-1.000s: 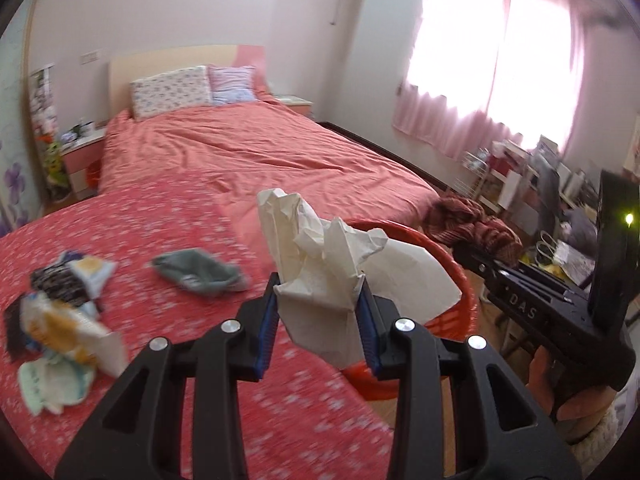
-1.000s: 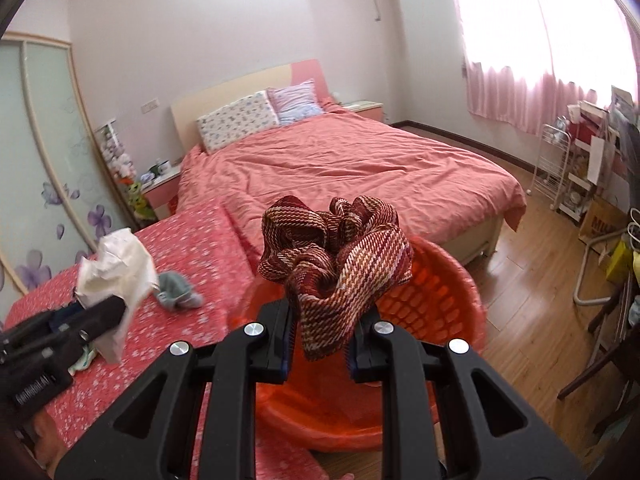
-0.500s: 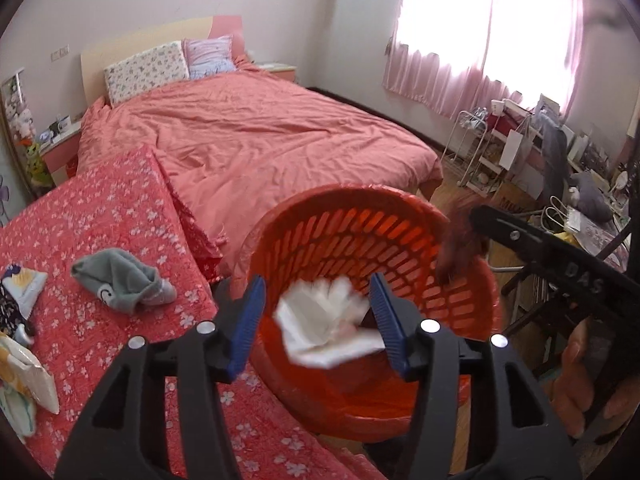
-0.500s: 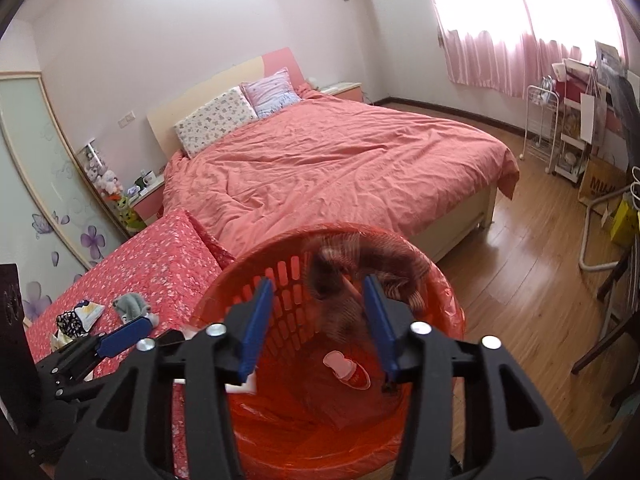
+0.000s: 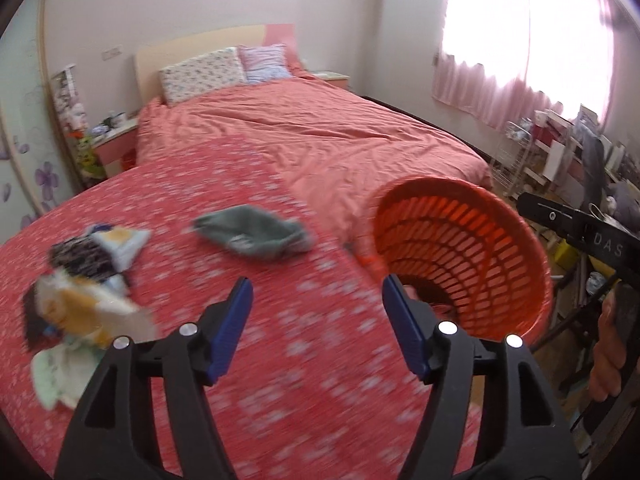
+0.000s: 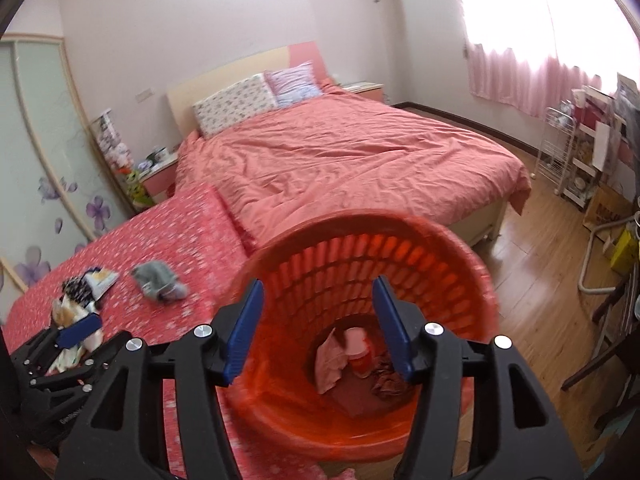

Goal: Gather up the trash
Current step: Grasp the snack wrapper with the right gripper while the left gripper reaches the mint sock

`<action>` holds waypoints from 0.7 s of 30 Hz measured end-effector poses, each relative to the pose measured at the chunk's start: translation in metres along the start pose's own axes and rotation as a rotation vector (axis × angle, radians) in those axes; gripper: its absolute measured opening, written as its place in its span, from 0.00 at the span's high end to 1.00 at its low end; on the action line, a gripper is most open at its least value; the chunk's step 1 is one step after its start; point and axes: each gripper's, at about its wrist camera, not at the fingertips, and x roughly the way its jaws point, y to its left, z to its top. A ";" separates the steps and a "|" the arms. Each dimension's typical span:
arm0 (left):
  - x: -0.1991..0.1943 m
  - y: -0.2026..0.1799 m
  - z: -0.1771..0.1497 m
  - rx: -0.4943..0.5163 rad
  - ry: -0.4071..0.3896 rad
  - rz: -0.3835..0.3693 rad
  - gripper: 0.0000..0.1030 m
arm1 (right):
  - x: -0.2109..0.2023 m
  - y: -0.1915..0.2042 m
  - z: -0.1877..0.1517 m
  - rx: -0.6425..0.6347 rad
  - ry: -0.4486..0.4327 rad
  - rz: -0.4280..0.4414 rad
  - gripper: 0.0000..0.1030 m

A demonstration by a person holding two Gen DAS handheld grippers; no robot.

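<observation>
An orange plastic basket stands beside the red floral surface. Inside it lie a crumpled tissue, a striped cloth and a pink-and-red item. My left gripper is open and empty over the floral surface, left of the basket. My right gripper is open and empty above the basket's mouth. A grey cloth and a pile of wrappers and tissues lie on the surface.
A bed with a pink cover lies behind. Shelves and clutter stand at the right under the curtained window. Wooden floor is at the right of the basket. A nightstand is left of the bed.
Both grippers opened and dropped their loads, the tissue and the striped cloth, into the basket. The left gripper has since swung left over the floral surface.
</observation>
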 end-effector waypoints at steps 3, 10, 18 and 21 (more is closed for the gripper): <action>-0.016 0.034 -0.012 -0.047 -0.005 0.047 0.34 | 0.004 0.025 -0.006 -0.040 0.026 0.031 0.45; -0.045 0.128 -0.045 -0.184 0.001 0.189 0.33 | 0.020 0.117 -0.027 -0.185 0.102 0.148 0.45; -0.068 0.217 -0.080 -0.326 0.021 0.312 0.33 | 0.046 0.209 -0.050 -0.323 0.179 0.249 0.45; -0.076 0.237 -0.088 -0.348 0.023 0.336 0.33 | 0.056 0.236 -0.052 -0.365 0.189 0.261 0.45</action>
